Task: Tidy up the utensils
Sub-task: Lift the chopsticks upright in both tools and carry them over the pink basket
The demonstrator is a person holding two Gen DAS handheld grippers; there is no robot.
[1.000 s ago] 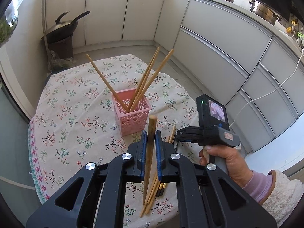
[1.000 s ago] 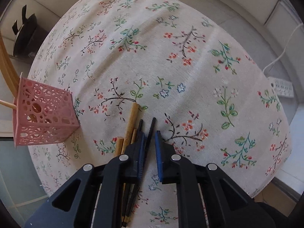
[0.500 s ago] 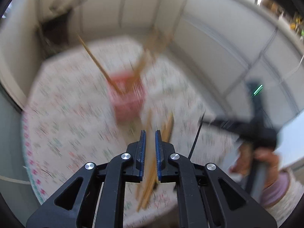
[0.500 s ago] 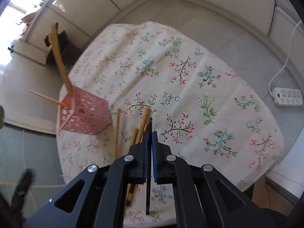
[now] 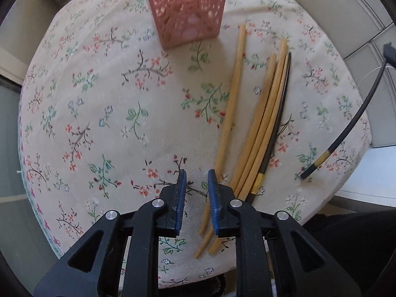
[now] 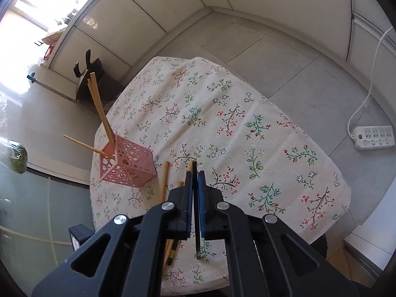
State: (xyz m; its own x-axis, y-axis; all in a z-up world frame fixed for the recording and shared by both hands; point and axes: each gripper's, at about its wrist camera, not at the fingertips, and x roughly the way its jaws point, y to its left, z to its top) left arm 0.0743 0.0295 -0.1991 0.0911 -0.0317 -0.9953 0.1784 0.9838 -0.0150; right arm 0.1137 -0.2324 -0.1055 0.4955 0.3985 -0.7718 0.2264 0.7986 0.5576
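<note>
Left wrist view: the left hand-held gripper [image 5: 195, 198] is seen low over a bench [image 5: 74, 99] covered by a floral cloth, its blue-padded jaws apart with nothing between them. The bench's rounded edge is seen on the left and at the bottom; the cloth left of the jaws is bare. A pink lattice holder [image 5: 185, 7] stands at the far side, near the top. A bundle of wooden chopsticks [image 5: 257, 123] lies just right of the jaws, its near ends passing under the right finger. A dark chopstick [image 5: 277, 123] lies against the bundle's right side. Another black chopstick [image 5: 346, 123] is seen off to the right, raised above the cloth. One second ago a wooden chopstick was clamped upright in these jaws; it is no longer held, and the camera is now tilted down and closer to the cloth.

Right wrist view: the right hand-held gripper [image 6: 195, 190] is closed on the black chopstick [image 6: 197, 235], which runs lengthwise between the pads with its lower end hanging below them. The gripper is raised well above the bench [image 6: 272, 148], where a second ago it was low at the bundle. The pink holder [image 6: 126, 163], with wooden chopsticks [image 6: 99, 106] leaning in it, is seen at lower left near the bench's left edge. Open tiled floor [image 6: 272, 57] lies beyond.
</note>
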